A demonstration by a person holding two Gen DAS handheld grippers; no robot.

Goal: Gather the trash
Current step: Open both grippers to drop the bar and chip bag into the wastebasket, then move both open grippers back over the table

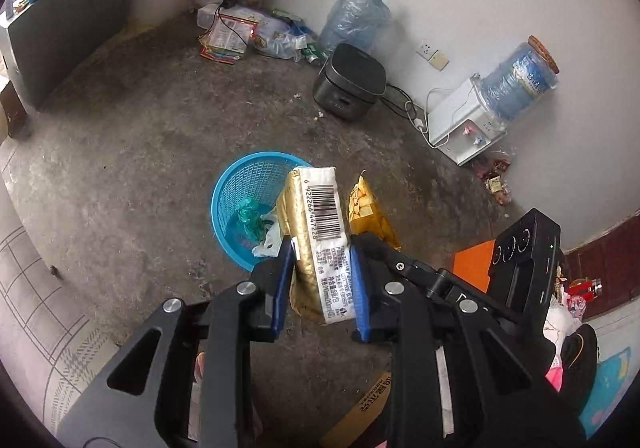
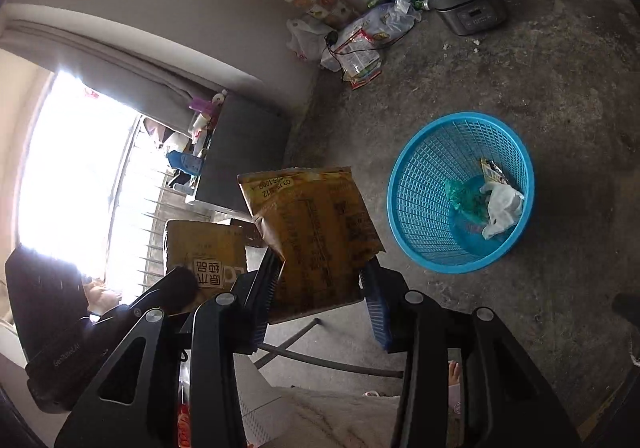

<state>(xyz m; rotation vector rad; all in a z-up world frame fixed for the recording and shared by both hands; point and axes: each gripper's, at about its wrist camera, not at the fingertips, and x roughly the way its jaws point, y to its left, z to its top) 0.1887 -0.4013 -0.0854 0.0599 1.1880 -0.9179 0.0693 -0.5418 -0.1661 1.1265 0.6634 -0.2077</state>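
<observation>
My left gripper [image 1: 320, 248] is shut on a gold drink carton [image 1: 320, 224] with a white barcode side, held above the floor just right of the blue mesh basket [image 1: 240, 184]. My right gripper [image 2: 320, 272] is shut on a yellow snack bag [image 2: 316, 224], held left of the basket [image 2: 424, 152]; this bag also shows in the left wrist view [image 1: 368, 212]. The basket holds a green bag [image 2: 466, 196], a white bag [image 2: 500, 208] and a small wrapper [image 2: 494, 172].
A black rice cooker [image 1: 350, 82], a water dispenser [image 1: 460, 124], an empty water jug [image 1: 356, 20] and a pile of packets [image 1: 236, 36] line the wall. A dark cabinet [image 1: 64, 24] stands at left. A cardboard box [image 2: 204, 252] sits near my right gripper.
</observation>
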